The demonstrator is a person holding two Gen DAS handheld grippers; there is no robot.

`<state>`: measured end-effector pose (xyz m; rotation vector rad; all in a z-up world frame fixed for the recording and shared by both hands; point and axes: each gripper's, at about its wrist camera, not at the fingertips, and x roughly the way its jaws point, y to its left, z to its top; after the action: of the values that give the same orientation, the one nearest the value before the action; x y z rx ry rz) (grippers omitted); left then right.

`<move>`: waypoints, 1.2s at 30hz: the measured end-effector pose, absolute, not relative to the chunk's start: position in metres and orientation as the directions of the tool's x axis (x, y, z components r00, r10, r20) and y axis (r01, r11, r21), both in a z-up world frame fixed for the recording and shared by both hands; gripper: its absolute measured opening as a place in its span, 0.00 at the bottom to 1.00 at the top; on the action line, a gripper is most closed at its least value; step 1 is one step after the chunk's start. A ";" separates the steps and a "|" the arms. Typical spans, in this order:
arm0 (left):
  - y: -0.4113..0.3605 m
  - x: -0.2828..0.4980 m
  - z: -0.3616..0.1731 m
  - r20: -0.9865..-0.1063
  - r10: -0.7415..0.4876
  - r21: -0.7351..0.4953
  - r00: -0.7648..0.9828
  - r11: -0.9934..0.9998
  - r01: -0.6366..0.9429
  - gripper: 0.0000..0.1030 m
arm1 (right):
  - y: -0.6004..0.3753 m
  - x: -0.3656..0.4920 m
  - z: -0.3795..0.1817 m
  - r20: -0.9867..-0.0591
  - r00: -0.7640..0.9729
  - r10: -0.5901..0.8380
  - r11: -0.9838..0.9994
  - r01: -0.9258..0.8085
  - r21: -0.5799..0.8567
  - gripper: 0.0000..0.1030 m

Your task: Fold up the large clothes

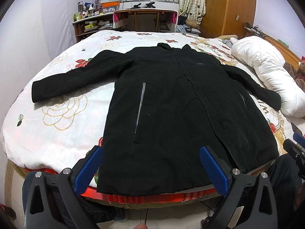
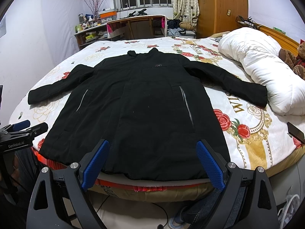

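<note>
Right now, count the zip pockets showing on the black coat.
2. One zip pocket sits on the coat's left side in the right wrist view; the other zip pocket is on its right side. More may be hidden underneath.

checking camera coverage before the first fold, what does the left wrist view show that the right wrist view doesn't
Only the left wrist view: the right gripper seen from outside at the frame's right edge, and the person's fingertip at the bottom edge.

Only the right wrist view: the left gripper seen from outside at the frame's left edge, and a dark phone on the bedspread.

Both: the black coat spread flat, sleeves out, hem at the near bed edge; the white duvet; the teddy bear; the desk. Both grippers are open and empty.
</note>
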<state>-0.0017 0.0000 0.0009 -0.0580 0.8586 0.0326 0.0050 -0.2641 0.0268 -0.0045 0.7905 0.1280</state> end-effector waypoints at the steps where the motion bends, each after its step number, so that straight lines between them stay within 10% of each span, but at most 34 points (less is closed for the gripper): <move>1: 0.000 -0.001 0.001 -0.758 0.004 -0.039 0.653 0.998 -0.052 0.99 | -0.264 0.005 0.027 -0.709 0.696 0.113 0.992 -0.117 0.044 0.90; 36: 0.053 0.079 -0.028 -0.781 0.100 -0.009 0.616 0.985 -0.171 0.99 | -0.247 0.089 0.009 -0.741 0.651 0.161 0.982 -0.181 0.054 0.90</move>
<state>0.0787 0.0528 -0.0276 -0.0851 0.8934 0.1560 0.0886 -0.2473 0.0094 -0.0257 0.8392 0.1942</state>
